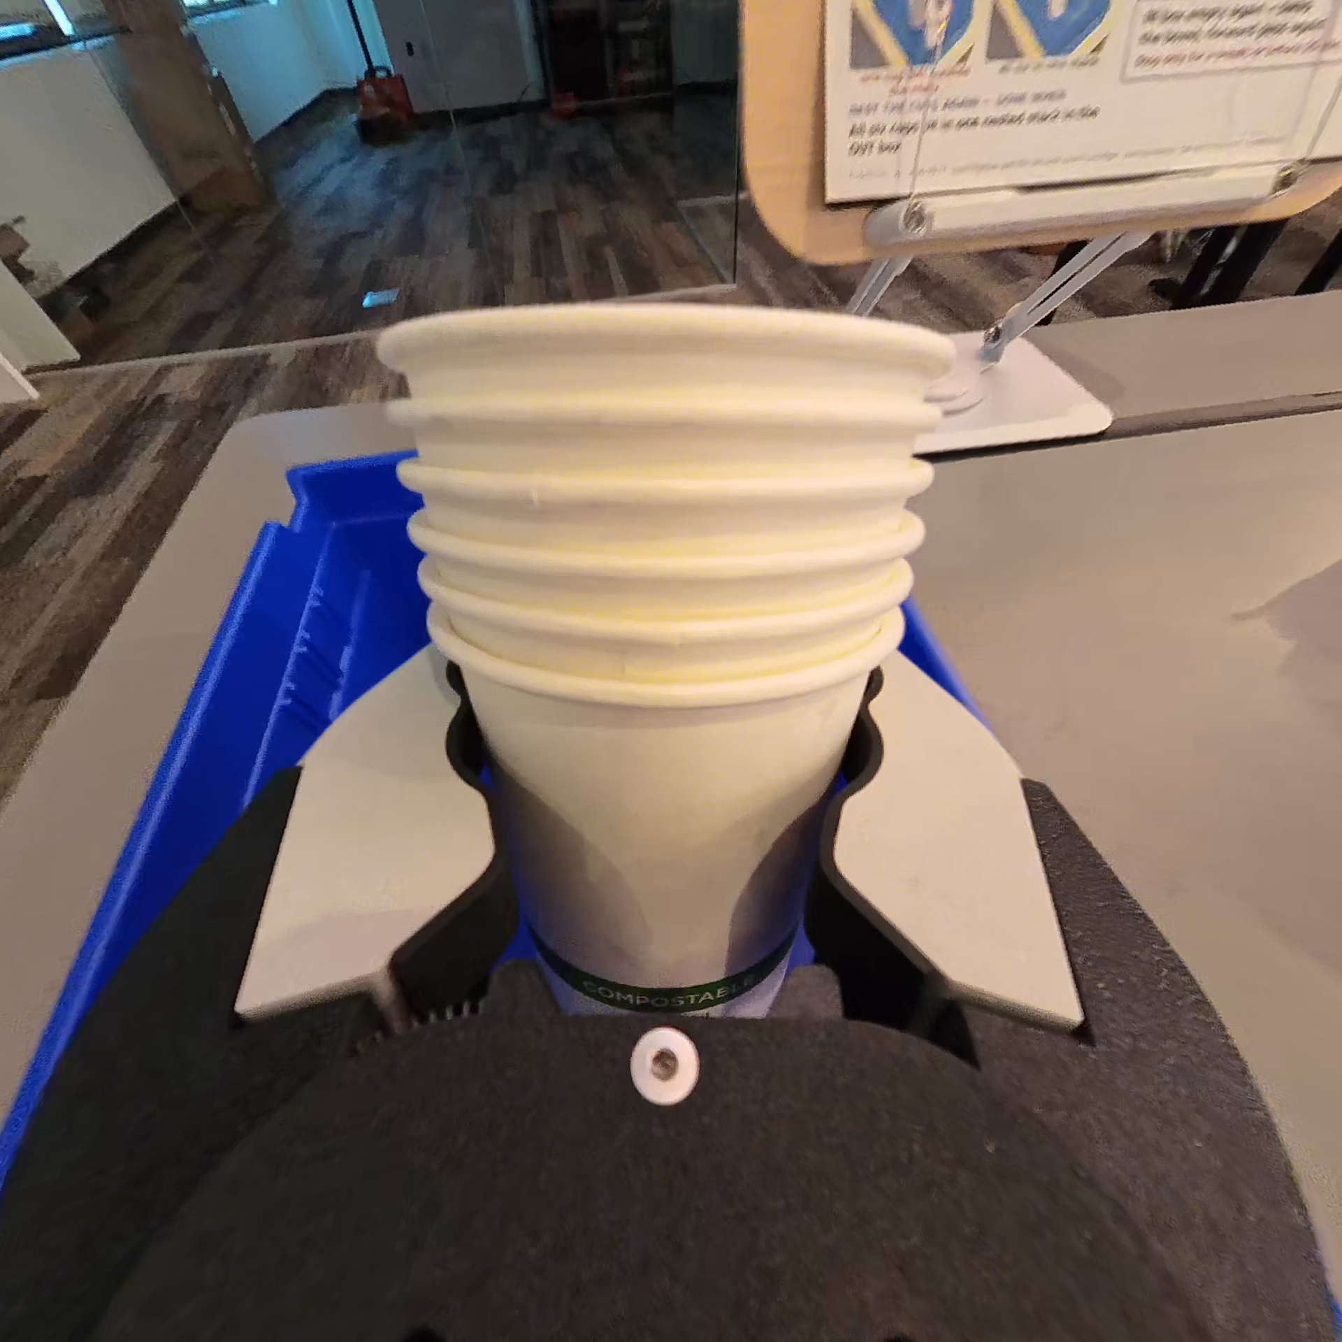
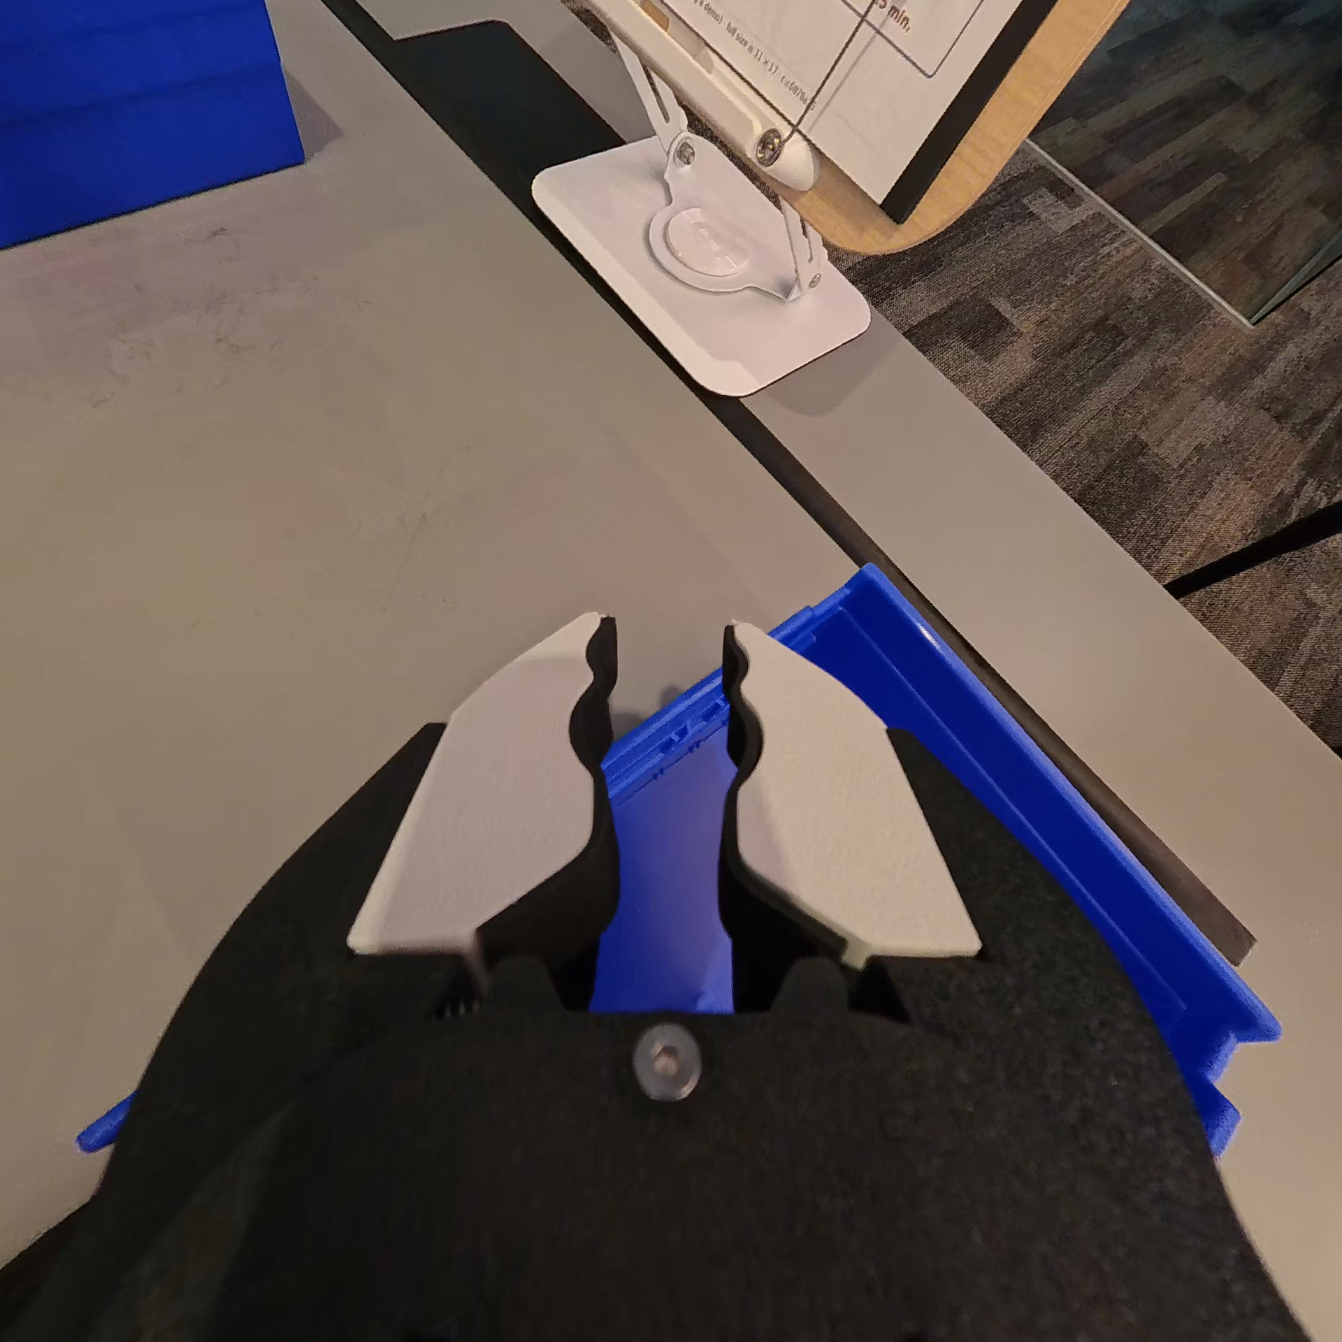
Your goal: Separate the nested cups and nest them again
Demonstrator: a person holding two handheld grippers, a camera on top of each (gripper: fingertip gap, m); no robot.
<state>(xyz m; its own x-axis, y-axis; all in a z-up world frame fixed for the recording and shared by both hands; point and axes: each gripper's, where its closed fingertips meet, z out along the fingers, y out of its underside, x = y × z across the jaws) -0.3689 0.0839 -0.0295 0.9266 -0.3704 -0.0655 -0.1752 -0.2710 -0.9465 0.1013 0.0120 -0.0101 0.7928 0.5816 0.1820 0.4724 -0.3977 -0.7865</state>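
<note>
Stack of nested cups (image 1: 664, 581): between the left gripper (image 1: 662, 708) jaws, over a bin (image 1: 305, 653) on the table (image 1: 1133, 653). Sign stand (image 1: 1017, 392): beyond, right. Second bin (image 2: 1017, 784): beneath the right gripper (image 2: 669, 639) jaws; another bin (image 2: 138, 109) far left.

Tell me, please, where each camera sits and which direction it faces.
Left wrist view: on the left gripper, looking along its fingers at the stack of cups it grips, over a blue bin.
Right wrist view: on the right gripper, open and empty, tilted down at another blue bin and the table.
Shared: the table and the white stand carrying a board.
</note>
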